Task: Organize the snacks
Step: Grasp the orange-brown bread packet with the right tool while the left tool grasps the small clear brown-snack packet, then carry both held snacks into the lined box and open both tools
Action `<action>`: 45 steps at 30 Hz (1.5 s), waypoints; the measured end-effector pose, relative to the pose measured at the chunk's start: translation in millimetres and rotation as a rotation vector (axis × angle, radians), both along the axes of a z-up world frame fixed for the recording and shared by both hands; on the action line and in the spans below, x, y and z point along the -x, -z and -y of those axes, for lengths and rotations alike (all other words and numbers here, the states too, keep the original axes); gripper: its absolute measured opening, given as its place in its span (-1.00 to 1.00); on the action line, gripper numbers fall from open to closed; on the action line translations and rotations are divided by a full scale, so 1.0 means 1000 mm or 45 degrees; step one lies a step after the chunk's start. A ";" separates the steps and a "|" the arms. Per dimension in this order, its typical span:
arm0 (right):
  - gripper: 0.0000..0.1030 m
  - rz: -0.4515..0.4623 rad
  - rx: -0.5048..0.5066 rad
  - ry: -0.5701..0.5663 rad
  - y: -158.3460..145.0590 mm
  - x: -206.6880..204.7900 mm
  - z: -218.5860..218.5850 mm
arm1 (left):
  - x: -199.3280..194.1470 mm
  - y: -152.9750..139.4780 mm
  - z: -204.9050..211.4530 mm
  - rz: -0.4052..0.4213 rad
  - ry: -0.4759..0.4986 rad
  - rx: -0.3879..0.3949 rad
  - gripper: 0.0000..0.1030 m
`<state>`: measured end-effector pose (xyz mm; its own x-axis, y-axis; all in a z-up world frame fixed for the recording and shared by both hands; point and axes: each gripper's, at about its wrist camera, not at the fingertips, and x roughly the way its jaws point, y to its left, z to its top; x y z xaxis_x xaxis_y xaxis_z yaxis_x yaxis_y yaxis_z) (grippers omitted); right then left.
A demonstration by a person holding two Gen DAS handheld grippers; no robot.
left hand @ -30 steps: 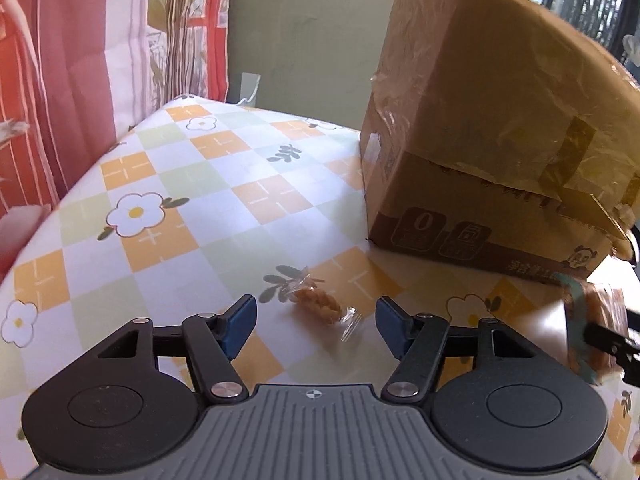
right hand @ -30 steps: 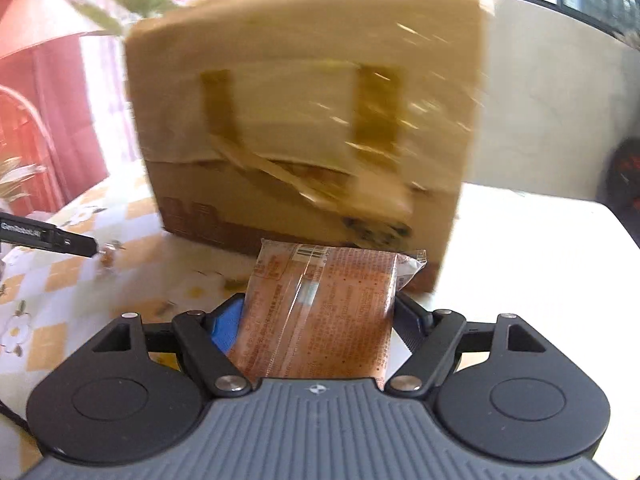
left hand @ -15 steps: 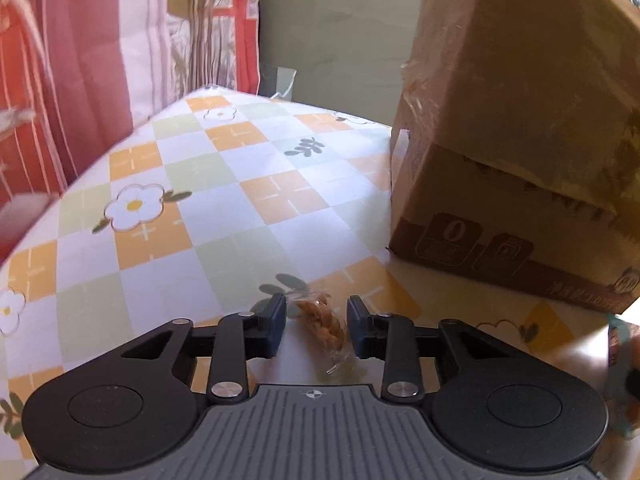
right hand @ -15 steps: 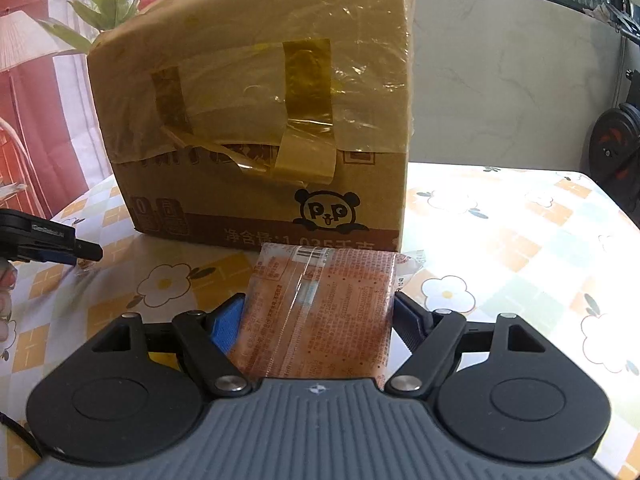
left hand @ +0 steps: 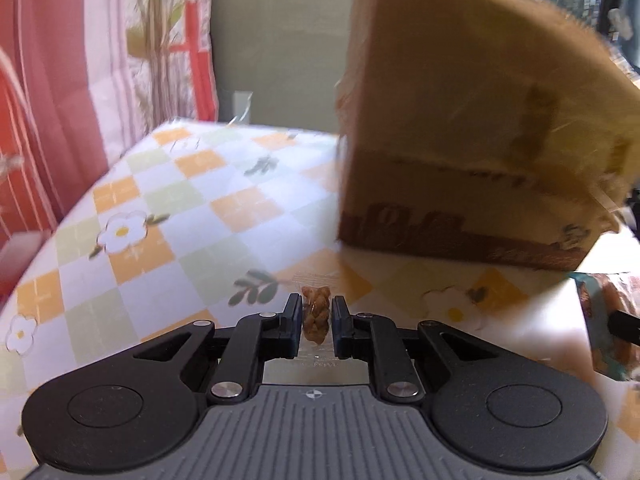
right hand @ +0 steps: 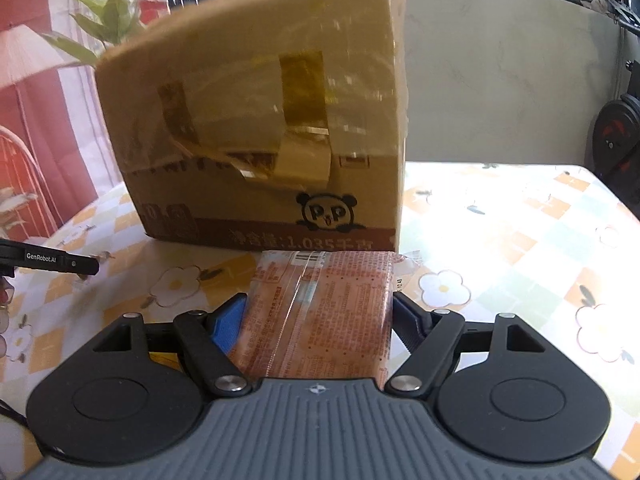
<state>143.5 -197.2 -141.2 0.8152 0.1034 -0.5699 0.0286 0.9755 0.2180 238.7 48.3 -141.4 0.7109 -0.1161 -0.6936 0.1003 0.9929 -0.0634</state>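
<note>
My left gripper (left hand: pixel 316 320) is shut on a small clear packet of brown twisted snack (left hand: pixel 315 314), lifted a little off the checked tablecloth. A wide orange snack packet with printed text (right hand: pixel 320 312) fills my right gripper (right hand: pixel 318 320), whose blue pads press its two sides. That packet also shows at the right edge of the left wrist view (left hand: pixel 612 320). A big taped cardboard box with a panda logo (right hand: pixel 260 140) stands straight ahead of both grippers, seen too as the box (left hand: pixel 472 152). The left gripper's tip (right hand: pixel 52 262) pokes in at the left of the right wrist view.
The table (left hand: pixel 160 208) wears a cloth of orange, green and white squares with flowers; its edge curves along the left. Red and pink curtains (left hand: pixel 80 80) hang behind it. A grey wall (right hand: pixel 500 80) and dark exercise gear (right hand: pixel 616 140) lie to the right.
The left jaws closed from wide apart onto the small twisted snack packet, which lay on the cloth and is now raised. The right gripper kept its hold on the orange packet and drifted slightly.
</note>
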 end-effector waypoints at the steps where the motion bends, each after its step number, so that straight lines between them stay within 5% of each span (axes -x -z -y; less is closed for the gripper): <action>1: 0.49 0.019 -0.008 -0.003 -0.006 0.004 0.002 | 0.003 -0.008 0.002 0.022 0.016 0.005 -0.69; 10: 0.49 0.263 -0.029 -0.018 -0.089 0.027 0.026 | 0.014 -0.098 0.029 0.302 0.185 0.077 -0.68; 18: 0.49 0.473 0.075 -0.069 -0.160 -0.028 0.044 | -0.029 -0.161 0.069 0.486 0.287 0.143 -0.68; 22: 0.49 0.486 0.124 -0.099 -0.169 -0.082 0.045 | -0.068 -0.168 0.086 0.482 0.266 0.164 -0.68; 27: 0.49 0.335 0.121 -0.043 -0.156 -0.150 0.044 | -0.112 -0.160 0.106 0.398 0.213 0.143 -0.68; 33: 0.50 0.232 0.140 0.002 -0.138 -0.164 0.047 | -0.133 -0.143 0.123 0.322 0.222 0.051 -0.64; 35: 0.51 0.204 0.139 -0.021 -0.138 -0.164 0.046 | -0.133 -0.140 0.124 0.305 0.238 0.046 -0.43; 37: 0.59 0.214 0.170 -0.039 -0.140 -0.156 0.044 | -0.125 -0.142 0.117 0.328 0.238 0.059 0.21; 45: 0.68 0.275 0.158 -0.062 -0.152 -0.122 0.040 | -0.088 -0.151 0.102 0.384 0.292 0.003 0.23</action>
